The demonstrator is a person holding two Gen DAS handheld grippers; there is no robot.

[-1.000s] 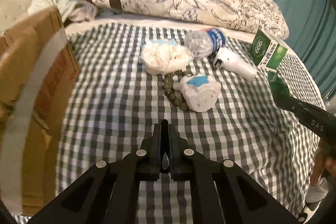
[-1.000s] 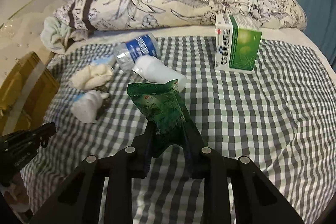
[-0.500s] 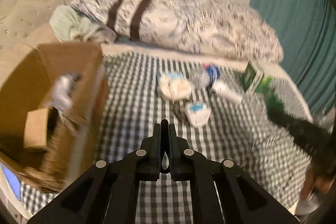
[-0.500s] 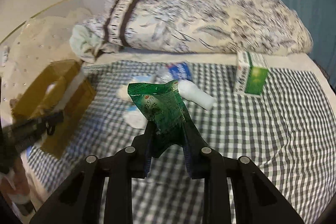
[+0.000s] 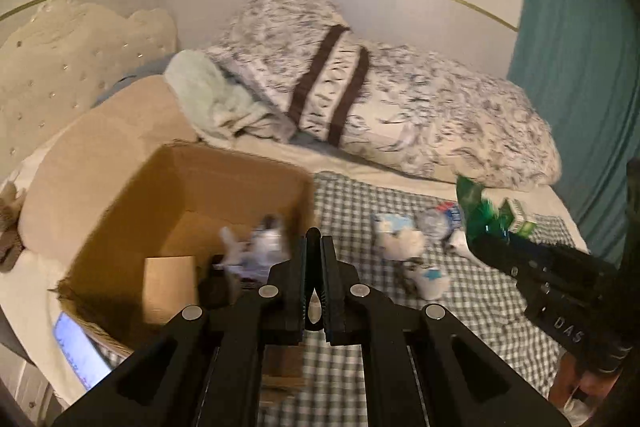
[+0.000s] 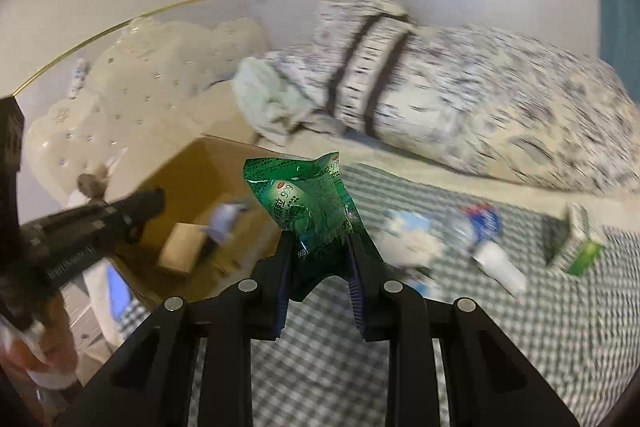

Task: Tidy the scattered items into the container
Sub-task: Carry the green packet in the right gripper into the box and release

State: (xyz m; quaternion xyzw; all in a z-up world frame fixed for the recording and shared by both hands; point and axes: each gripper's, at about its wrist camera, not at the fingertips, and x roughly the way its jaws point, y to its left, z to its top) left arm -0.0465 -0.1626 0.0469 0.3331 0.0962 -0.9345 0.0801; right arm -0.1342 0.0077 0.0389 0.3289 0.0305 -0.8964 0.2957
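Note:
My right gripper (image 6: pixel 318 243) is shut on a green foil packet (image 6: pixel 308 203) and holds it in the air beside the open cardboard box (image 6: pixel 192 187); the packet also shows in the left wrist view (image 5: pixel 478 215). My left gripper (image 5: pixel 318 247) is shut and empty, raised near the box's (image 5: pixel 192 195) right wall. The box holds a small brown carton (image 5: pixel 170 283) and a pale crumpled item (image 5: pixel 260 247). On the checked sheet lie a white wad (image 5: pixel 400 239), a plastic bottle (image 5: pixel 438 221), a white tube (image 6: pixel 498 265), a green-and-white carton (image 6: pixel 580 245) and a white-and-blue item (image 5: pixel 430 279).
A patterned pillow (image 5: pixel 400 107) and a pale green cloth (image 5: pixel 212 99) lie at the head of the bed. A cream headboard (image 5: pixel 60 59) stands at left. A teal curtain (image 5: pixel 580 47) hangs at right. A lit screen (image 5: pixel 78 351) lies beside the box.
Both grippers rose and pulled back, swinging left toward the box. The box's inside came into view. The right gripper still holds the green packet.

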